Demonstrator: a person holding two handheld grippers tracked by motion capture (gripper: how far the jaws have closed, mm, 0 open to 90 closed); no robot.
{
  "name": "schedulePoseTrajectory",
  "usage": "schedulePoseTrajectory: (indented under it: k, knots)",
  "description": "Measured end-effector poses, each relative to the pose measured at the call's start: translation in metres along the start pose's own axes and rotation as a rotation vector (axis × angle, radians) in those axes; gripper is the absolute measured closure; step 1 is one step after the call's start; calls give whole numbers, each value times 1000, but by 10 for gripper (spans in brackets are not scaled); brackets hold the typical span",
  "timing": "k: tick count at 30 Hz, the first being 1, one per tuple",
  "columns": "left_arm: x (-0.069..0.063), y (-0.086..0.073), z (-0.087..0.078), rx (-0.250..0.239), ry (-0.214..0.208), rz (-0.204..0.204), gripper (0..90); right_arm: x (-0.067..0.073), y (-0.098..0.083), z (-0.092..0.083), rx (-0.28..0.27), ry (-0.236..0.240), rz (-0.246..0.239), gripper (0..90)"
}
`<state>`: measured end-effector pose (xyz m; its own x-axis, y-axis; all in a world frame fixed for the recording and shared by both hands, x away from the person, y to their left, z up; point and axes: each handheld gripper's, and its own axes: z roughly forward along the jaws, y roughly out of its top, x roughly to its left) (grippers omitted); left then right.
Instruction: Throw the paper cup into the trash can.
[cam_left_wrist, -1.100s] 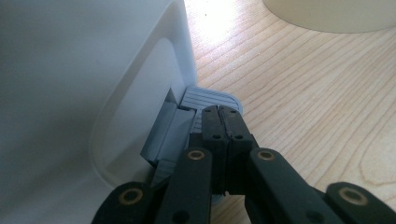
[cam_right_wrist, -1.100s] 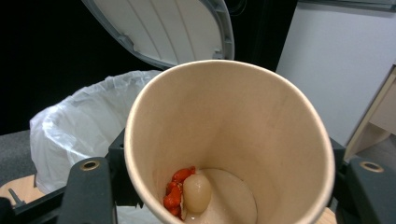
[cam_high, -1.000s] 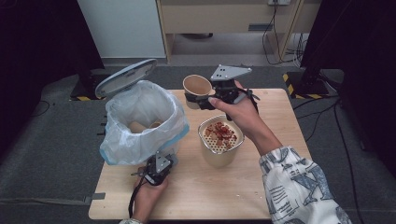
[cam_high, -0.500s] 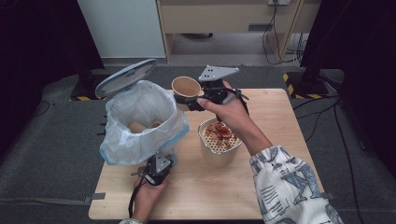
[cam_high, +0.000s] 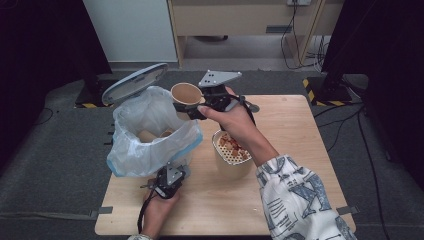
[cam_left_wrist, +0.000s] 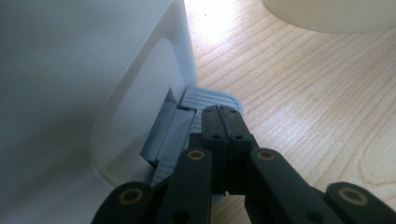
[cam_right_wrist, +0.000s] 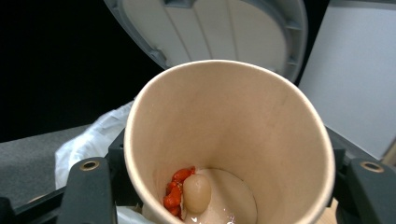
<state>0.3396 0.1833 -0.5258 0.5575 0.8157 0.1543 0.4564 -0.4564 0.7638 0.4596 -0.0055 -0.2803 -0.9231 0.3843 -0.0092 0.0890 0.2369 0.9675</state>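
High view: wooden table (cam_high: 300, 130), pedal bin on its left side, strainer bowl at centre, both hands in from the near edge.
Right gripper: right gripper (cam_high: 192, 107) clenched on a paper cup (cam_high: 186, 95), jaws on either side of its wall; held above the table, just right of the bin's open mouth.
Paper cup: brown, tipped with mouth toward the far left; right gripper view shows the inside (cam_right_wrist: 229, 140), with red bits (cam_right_wrist: 177, 189) and a pale lump (cam_right_wrist: 197, 191) sitting in pale liquid at the bottom.
Left gripper: left gripper (cam_high: 167, 181) at the near foot of the bin, low on the table; left gripper view shows jaws pressed together, nothing between them, tips (cam_left_wrist: 223, 116) resting on the grey ribbed pedal (cam_left_wrist: 210, 99).
Bin: white bin (cam_left_wrist: 70, 93) lined with a translucent bag (cam_high: 150, 145); grey lid (cam_high: 135, 82) stands open, tilted to the far left; brownish items lie inside, too small to tell.
Lid close-up: underside of lid (cam_right_wrist: 224, 28) fills the area right behind the cup rim in right gripper view.
Strainer bowl: pale bowl (cam_high: 231, 162) with perforated insert holding red and tan pieces, right of the bin, under the right forearm.
Sleeve: patterned white sleeve (cam_high: 295, 195) on the right arm, near right.
Floor: grey carpet around the table, cables far right.
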Motion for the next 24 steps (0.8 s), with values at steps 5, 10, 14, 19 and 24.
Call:
schedulePoseTrajectory:
  k: [5, 10, 14, 19, 24]
  knots:
    - [0, 0, 0, 3, 3, 3, 887, 7, 0, 14, 21, 16, -13, 326]
    - [0, 0, 0, 1, 1, 1, 887, 12, 1, 25, 30, 31, -12, 324]
    - [0, 0, 0, 1, 1, 1, 887, 12, 1, 31, 42, 34, -12, 323]
    - [0, 0, 0, 1, 0, 0, 887, 13, -1, 38, 50, 38, -11, 320]
    - [0, 0, 0, 1, -1, 0, 887, 17, -2, 48, 65, 38, -9, 258]
